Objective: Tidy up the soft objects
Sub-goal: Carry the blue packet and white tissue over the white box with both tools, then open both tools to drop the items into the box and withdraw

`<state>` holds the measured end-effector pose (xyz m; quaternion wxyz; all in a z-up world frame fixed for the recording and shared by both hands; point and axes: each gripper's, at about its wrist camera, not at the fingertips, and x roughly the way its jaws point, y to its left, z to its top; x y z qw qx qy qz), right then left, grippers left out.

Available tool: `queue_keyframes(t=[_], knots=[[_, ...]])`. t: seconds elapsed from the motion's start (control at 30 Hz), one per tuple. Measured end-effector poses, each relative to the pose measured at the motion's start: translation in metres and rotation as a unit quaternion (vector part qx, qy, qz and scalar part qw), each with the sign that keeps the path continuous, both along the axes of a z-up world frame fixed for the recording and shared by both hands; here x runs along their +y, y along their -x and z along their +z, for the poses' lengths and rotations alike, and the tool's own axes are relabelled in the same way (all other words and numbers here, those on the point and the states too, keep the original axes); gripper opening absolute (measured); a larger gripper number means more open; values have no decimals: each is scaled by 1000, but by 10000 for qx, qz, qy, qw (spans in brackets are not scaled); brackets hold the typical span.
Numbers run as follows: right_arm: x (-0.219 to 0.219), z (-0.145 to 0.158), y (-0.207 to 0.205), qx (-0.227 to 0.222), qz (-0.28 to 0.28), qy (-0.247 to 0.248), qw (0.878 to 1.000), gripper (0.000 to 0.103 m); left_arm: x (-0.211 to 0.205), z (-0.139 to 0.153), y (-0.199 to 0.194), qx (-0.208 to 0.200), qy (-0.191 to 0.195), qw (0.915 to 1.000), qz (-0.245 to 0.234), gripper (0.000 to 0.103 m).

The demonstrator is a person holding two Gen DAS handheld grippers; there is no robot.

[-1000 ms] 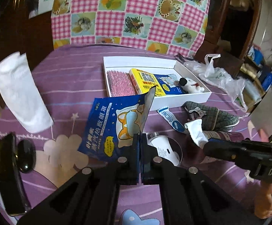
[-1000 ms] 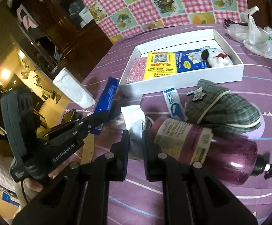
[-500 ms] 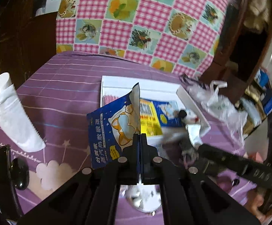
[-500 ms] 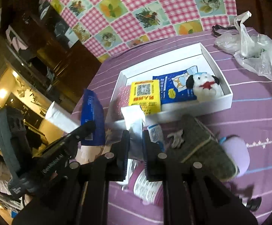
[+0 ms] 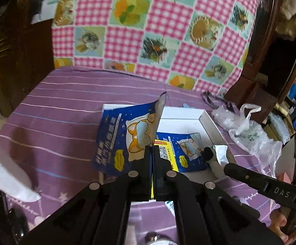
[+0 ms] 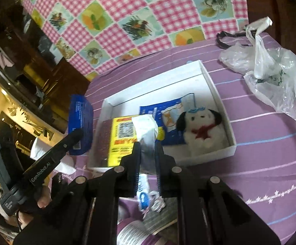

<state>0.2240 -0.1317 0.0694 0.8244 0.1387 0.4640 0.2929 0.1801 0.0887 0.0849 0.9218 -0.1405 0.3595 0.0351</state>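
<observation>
Left wrist view: your left gripper (image 5: 152,149) is clamped tight on a glossy blue packet (image 5: 125,140), flat and crinkled, held up over the white box (image 5: 211,126). Right wrist view: your right gripper (image 6: 148,149) pinches a soft white-and-silver pouch (image 6: 144,130) above the box's near edge, by a fluffy toy dog (image 6: 204,134).

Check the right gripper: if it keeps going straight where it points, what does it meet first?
Likely the yellow packet in the white box, with the held white pouch touching first; depth is unclear.
</observation>
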Motion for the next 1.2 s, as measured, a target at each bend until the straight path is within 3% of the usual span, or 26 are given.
queue_keyframes(t=[0.1, 0.2, 0.33, 0.47, 0.57, 0.67, 0.73, 0.77, 0.8, 0.83, 0.87, 0.97, 1.07, 1.2], knots=[[-3, -7, -8, 79, -144, -22, 9999, 15, -18, -12, -18, 139, 3, 9997, -205, 0], [-8, -9, -14, 103, -255, -163, 9995, 15, -34, -25, -30, 237, 305, 9979, -511, 0], [-10, -13, -23, 196, -365, -13, 9991, 15, -48, -40, -36, 329, 413, 9958, -742, 0], [-12, -18, -25, 201, -373, 15, 9991, 15, -45, -46, -35, 371, 269, 9971, -611, 0], [-13, -21, -30, 289, -414, 15, 9987, 15, -36, -43, -33, 287, 412, 9972, -555, 4], [-10, -22, -32, 307, -456, 46, 9985, 15, -28, -43, -35, 377, 684, 9947, -669, 16], [-4, -24, -35, 357, -424, -2, 9985, 18, -24, -39, -32, 282, 771, 9947, -619, 41], [-2, -24, -35, 360, -370, -23, 9987, 19, -21, -36, -29, 172, 808, 9946, -628, 48], [2, -24, -35, 351, -318, -20, 9989, 22, -20, -33, -26, 93, 831, 9944, -648, 58], [6, -23, -33, 311, -283, 3, 9991, 26, -19, -30, -24, 14, 849, 9941, -669, 62], [8, -23, -31, 275, -294, 10, 9992, 43, -18, -26, -22, -55, 858, 9939, -696, 61], [2, -20, -26, 151, -579, -116, 9981, 73, -15, -18, -16, -203, 855, 9939, -659, 64], [-7, -16, -22, 96, -671, -316, 9972, 75, -16, -12, -8, -283, 704, 9954, -583, 64], [-12, -7, -16, 9, -734, -182, 9971, 75, -19, -11, 3, -289, 521, 9968, -533, 64]])
